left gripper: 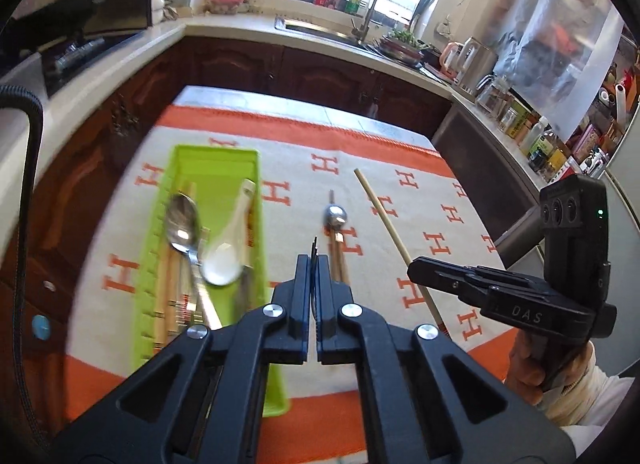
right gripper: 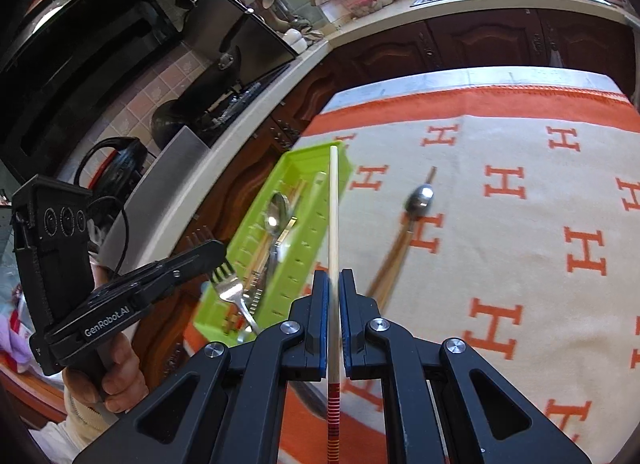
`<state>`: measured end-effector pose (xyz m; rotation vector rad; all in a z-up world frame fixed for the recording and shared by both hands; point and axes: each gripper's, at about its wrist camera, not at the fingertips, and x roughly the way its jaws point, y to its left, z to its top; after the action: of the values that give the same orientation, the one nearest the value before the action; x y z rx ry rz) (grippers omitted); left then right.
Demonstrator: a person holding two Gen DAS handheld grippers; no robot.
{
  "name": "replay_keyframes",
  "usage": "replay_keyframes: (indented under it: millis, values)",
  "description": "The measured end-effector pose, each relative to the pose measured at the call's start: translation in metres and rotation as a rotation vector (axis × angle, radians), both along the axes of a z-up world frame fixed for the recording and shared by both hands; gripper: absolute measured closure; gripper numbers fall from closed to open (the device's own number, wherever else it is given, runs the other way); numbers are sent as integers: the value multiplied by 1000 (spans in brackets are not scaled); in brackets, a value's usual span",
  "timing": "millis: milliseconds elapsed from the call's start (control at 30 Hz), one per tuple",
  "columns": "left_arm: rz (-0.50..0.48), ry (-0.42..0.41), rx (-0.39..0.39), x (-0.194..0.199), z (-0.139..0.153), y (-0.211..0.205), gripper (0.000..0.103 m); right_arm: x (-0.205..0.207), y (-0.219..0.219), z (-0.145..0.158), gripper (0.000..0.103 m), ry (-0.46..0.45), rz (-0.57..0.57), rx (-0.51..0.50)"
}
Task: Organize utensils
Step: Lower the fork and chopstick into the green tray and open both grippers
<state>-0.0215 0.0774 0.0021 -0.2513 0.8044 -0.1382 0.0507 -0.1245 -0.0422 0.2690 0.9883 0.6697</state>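
Note:
My left gripper (left gripper: 315,260) is shut on a metal fork (left gripper: 315,244), whose thin tines stick out edge-on past the fingertips. The right wrist view shows this left gripper (right gripper: 218,250) with the fork (right gripper: 232,292) hanging over the near end of the green tray (right gripper: 304,159). My right gripper (right gripper: 333,276) is shut on a pale chopstick (right gripper: 333,215) with a red-striped end, which points toward the tray. The green tray (left gripper: 216,157) holds a metal spoon (left gripper: 183,223), a white ceramic spoon (left gripper: 228,252) and chopsticks. A wooden-handled metal spoon (left gripper: 336,215) lies on the cloth.
An orange and cream H-patterned cloth (right gripper: 520,264) covers the table. Dark wood cabinets (left gripper: 320,71) and a counter with a sink (left gripper: 320,29) stand beyond the far edge. A stove and hood (right gripper: 224,63) are to the left. A hand (right gripper: 120,368) holds the left gripper.

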Motion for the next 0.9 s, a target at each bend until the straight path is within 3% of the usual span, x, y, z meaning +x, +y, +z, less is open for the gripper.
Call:
replay_keyframes:
  millis: [167,367,500,600,900]
  values:
    - [29,-28,124,-12,50,40,103,6,44,20,98,44,24,58]
    - [33,16,250,8,69,71,103,24,113,33,98,103,41,115]
    - [5,71,290,34,50,77,103,38,152,29,98,112,22,120]
    - [-1,121,301,58,25,80,103,54,168,9,98,142,-19,89]
    - [-11,182,260,90,-31,78,103,83,174,-43,95,192,-30,-3]
